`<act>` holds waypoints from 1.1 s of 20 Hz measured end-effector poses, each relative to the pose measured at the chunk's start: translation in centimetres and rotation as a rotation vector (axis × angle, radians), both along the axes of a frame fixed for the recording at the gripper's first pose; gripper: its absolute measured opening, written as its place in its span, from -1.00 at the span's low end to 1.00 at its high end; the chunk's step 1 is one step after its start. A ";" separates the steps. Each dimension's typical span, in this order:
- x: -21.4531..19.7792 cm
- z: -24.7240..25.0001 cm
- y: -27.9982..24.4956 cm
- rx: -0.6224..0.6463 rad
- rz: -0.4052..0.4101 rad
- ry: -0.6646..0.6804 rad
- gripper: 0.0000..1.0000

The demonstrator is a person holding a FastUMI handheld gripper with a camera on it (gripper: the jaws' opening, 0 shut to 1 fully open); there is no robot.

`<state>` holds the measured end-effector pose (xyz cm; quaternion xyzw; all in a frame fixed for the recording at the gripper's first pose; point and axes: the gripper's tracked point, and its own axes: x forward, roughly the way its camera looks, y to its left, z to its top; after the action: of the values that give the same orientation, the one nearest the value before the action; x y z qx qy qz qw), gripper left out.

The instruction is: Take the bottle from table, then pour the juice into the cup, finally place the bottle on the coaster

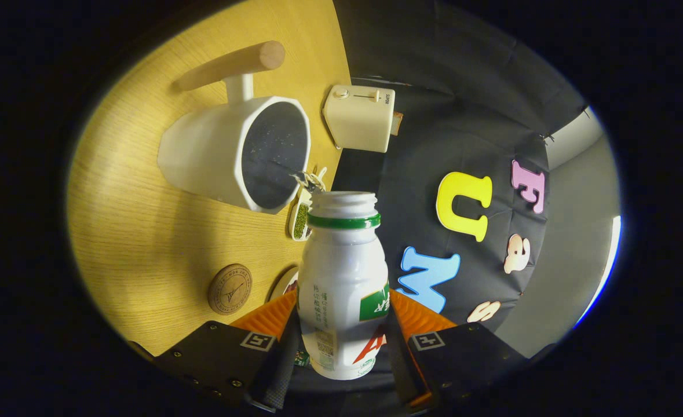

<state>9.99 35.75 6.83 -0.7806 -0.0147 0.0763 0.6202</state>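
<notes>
Gripper view: claw (pixel 344 333) clamped on the uncapped white bottle (pixel 344 278), its mouth just beside the white cup (pixel 234 150).

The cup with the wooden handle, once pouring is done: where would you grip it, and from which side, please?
Probably by the wooden handle: it sticks out clear of the cup, a straight bar the fingers could close across from its free side. The cup's body looks too wide. The gripper is shut on the bottle.

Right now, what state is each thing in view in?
bottle: uncapped, tipped toward the cup, held between the fingers.
gripper: shut on the bottle.
cup: on the table, dark inside.
coaster: bare, on the table.
toaster: beyond the cup.
</notes>
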 end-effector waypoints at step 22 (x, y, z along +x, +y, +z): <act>0.1 0.9 0.0 -0.083 0.003 -0.033 0.40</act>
<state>10.10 35.72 7.78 -0.8067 -0.0230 0.0650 0.5869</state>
